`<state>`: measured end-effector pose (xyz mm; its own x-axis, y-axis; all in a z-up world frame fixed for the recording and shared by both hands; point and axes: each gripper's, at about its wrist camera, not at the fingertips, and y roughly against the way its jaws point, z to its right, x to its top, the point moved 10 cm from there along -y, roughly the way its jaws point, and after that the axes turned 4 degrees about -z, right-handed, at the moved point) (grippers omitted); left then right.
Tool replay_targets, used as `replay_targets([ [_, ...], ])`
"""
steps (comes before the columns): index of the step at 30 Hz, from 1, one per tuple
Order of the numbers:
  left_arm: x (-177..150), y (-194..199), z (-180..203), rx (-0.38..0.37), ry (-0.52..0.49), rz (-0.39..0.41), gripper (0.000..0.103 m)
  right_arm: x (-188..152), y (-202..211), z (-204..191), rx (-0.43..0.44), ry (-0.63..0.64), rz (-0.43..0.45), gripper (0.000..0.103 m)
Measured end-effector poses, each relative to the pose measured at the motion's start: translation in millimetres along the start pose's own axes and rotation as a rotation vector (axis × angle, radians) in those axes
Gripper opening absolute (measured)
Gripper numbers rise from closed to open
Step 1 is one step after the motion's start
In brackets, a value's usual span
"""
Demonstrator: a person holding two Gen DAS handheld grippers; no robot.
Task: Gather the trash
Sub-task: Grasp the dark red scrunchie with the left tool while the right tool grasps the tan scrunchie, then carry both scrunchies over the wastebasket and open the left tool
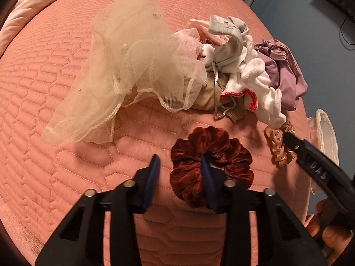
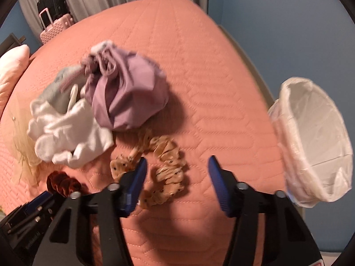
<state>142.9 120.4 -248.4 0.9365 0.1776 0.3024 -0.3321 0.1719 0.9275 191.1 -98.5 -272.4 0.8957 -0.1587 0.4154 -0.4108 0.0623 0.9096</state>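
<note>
Nearest, the left gripper (image 1: 179, 163) had its fingers parted around one side of the red scrunchie (image 1: 210, 166), not yet pinching. The right gripper (image 2: 177, 168) straddled the tan scrunchie (image 2: 164, 170), fingers spread. Beyond lay the clothes heap (image 1: 221, 71); the lined bin (image 2: 315, 141) waited beside the bed (image 2: 199, 66), presumably for easy dropping.

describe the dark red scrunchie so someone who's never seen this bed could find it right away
On the pink quilted bedspread, look at the near side of the heap of clothes. The dark red scrunchie lies there, with the left gripper at it. Its rust-red velvet sets it apart from the beige dotted scrunchie beside it.
</note>
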Motion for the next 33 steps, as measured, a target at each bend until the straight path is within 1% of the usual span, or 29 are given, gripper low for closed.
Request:
replay_targets([
  [1,-0.9,-0.9,1.3,-0.009,-0.005,-0.006,0.021,-3.5,-5.3,-2.3,0.009,0.005,-0.020,0.034],
  [3,-1.0,-0.7,1.2,-0.003,-0.016,-0.003,0.018,-9.2,-9.0,-7.1,0.032,0.012,-0.031,0.027],
  [4,-1.4,0.3,2.6,-0.001,-0.026,0.001,0.016,-10.3,-8.3,-8.8,0.035,0.016,-0.027,0.021],
  [7,0.5,2.1,10.9,0.002,-0.042,0.011,0.014,-12.9,-1.6,-13.1,0.052,0.019,-0.025,0.015],
  [13,9.5,28.2,28.1,-0.034,-0.068,0.071,0.013,1.2,42.0,-8.3,0.083,-0.002,0.064,0.013],
  [19,25.9,76.1,62.3,-0.075,-0.148,0.181,0.012,26.8,104.2,9.6,0.096,-0.031,0.198,0.013],
  [24,41.0,117.5,108.9,-0.136,-0.223,0.267,0.012,46.1,159.5,35.0,0.093,-0.054,0.303,0.013],
  [26,46.6,133.5,126.3,-0.163,-0.250,0.292,0.012,52.0,182.2,51.2,0.085,-0.065,0.344,0.013],
  [30,57.1,158.6,173.7,-0.207,-0.322,0.351,0.012,62.0,223.9,86.0,0.071,-0.102,0.415,0.013],
  [33,54.8,173.8,204.7,-0.243,-0.376,0.377,0.012,66.3,242.7,112.2,0.041,-0.122,0.452,0.013],
])
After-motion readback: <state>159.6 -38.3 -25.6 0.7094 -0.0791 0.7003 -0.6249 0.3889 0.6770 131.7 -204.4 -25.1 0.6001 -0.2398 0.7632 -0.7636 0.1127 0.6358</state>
